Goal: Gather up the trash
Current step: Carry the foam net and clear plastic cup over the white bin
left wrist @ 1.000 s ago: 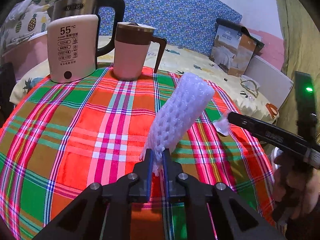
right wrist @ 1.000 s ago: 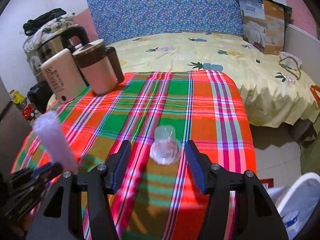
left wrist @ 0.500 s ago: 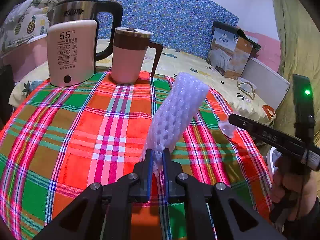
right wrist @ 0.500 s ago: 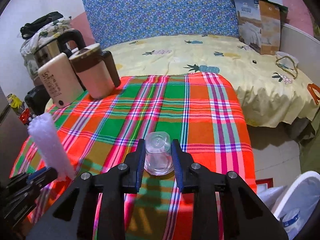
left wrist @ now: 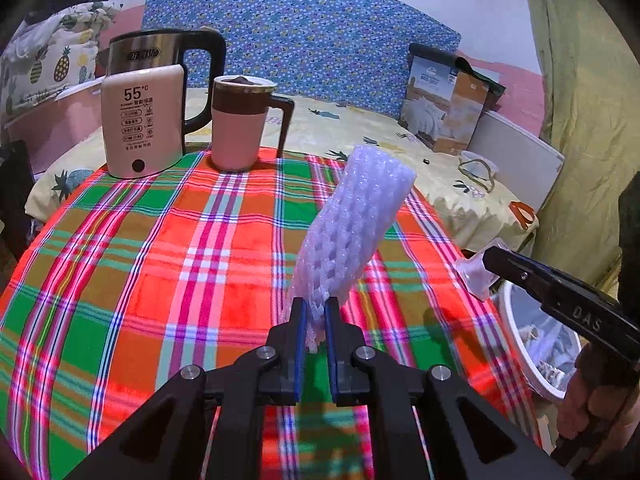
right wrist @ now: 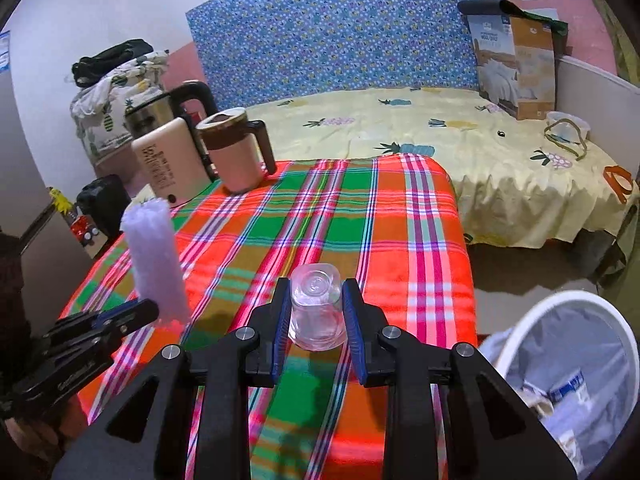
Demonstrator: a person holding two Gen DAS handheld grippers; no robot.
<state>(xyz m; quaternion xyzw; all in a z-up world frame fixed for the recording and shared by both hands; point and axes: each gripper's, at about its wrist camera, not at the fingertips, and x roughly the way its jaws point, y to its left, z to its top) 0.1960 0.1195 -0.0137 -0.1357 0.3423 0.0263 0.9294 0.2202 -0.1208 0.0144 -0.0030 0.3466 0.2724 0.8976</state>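
My left gripper [left wrist: 315,312] is shut on the lower end of a white foam net sleeve [left wrist: 352,228], which sticks up and tilts right above the plaid tablecloth [left wrist: 160,260]. In the right wrist view the same foam sleeve [right wrist: 154,264] stands at the left, above the left gripper [right wrist: 136,314]. My right gripper [right wrist: 315,294] is shut on an upside-down clear plastic cup [right wrist: 317,308], lifted off the cloth. That cup [left wrist: 474,276] also shows at the right gripper's tip in the left wrist view. A white trash bin [right wrist: 568,364] with a liner sits low at the right, beside the table.
A kettle [left wrist: 144,116] and a pink lidded mug [left wrist: 242,124] stand at the table's far left edge. Behind the table is a bed with a yellow sheet [right wrist: 440,136] and a boxed quilt [right wrist: 516,68]. The bin [left wrist: 532,344] holds several scraps.
The right gripper closed on the clear cup and lifted it off the cloth. Both grippers drew back and rose, bringing the trash bin into view at the right.
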